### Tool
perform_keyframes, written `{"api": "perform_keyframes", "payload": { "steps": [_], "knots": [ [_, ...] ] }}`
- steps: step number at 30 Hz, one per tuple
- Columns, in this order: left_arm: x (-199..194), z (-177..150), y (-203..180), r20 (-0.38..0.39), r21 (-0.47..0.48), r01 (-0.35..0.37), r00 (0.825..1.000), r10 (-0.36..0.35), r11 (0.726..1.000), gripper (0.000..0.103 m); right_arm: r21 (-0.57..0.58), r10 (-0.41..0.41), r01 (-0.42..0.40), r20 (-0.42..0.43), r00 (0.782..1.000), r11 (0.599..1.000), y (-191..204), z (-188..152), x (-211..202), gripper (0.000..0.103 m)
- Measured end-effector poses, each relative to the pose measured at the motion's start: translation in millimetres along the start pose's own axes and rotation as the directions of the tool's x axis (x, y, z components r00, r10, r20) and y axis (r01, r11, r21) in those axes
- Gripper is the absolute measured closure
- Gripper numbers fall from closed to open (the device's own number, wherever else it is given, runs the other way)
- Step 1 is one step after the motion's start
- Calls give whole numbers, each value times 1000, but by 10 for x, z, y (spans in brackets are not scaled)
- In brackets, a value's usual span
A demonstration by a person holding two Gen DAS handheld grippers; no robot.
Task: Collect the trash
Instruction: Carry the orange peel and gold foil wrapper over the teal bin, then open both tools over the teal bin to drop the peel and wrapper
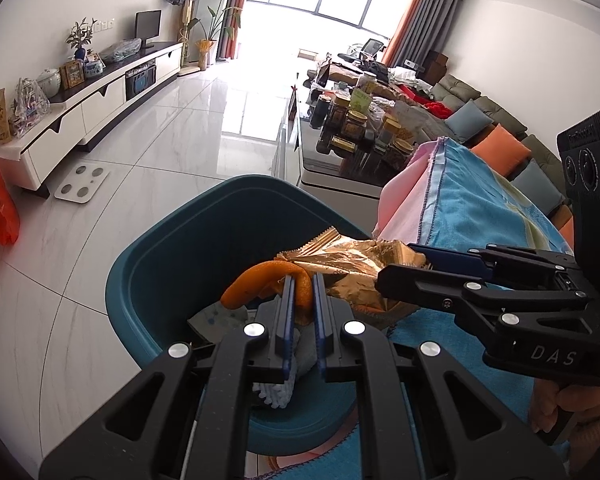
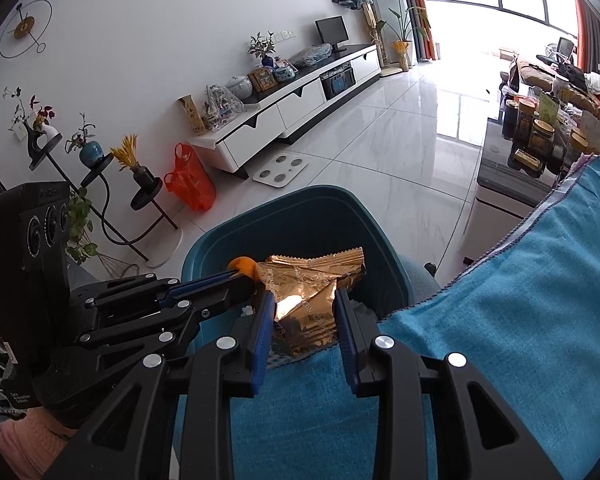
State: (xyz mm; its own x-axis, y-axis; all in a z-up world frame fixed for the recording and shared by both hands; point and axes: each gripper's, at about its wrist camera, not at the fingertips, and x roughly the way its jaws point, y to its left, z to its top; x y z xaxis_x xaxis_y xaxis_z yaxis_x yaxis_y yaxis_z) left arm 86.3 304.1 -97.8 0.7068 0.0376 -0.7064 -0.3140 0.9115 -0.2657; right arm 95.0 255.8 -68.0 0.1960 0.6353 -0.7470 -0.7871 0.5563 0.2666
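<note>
A teal bin stands on the floor against the towel-covered table; it also shows in the right wrist view. My left gripper is shut on an orange peel and holds it over the bin's opening. In the right wrist view the left gripper comes in from the left with the orange peel at its tip. My right gripper is shut on a gold foil wrapper over the bin's near rim. The gold wrapper and right gripper also show in the left wrist view.
A blue towel covers the table at right. Grey and white scraps lie inside the bin. A white scale, an orange bag and a white TV cabinet stand beyond. A jar-laden coffee table is ahead at right.
</note>
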Motion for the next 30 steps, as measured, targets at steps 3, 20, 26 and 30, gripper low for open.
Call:
{"api": "perform_keyframes", "payload": {
  "steps": [3, 20, 26, 30],
  "knots": [
    [53, 6, 13, -11, -6, 0, 1000, 0, 1000, 94, 7, 4, -4, -11, 1000, 1000, -12, 15, 31, 74],
    [65, -24, 65, 1, -33, -16, 1000, 16, 999, 64, 43, 22, -22, 2, 1000, 999, -124, 4, 6, 69],
    [-132, -96, 85, 40, -26, -30, 999, 31, 999, 38, 36, -6, 4, 69, 998, 999, -123, -104, -210, 51],
    [-303, -167, 37, 78, 6, -32, 996, 32, 999, 28, 29, -25, 22, 110, 994, 999, -134, -202, -383, 44]
  ]
}}
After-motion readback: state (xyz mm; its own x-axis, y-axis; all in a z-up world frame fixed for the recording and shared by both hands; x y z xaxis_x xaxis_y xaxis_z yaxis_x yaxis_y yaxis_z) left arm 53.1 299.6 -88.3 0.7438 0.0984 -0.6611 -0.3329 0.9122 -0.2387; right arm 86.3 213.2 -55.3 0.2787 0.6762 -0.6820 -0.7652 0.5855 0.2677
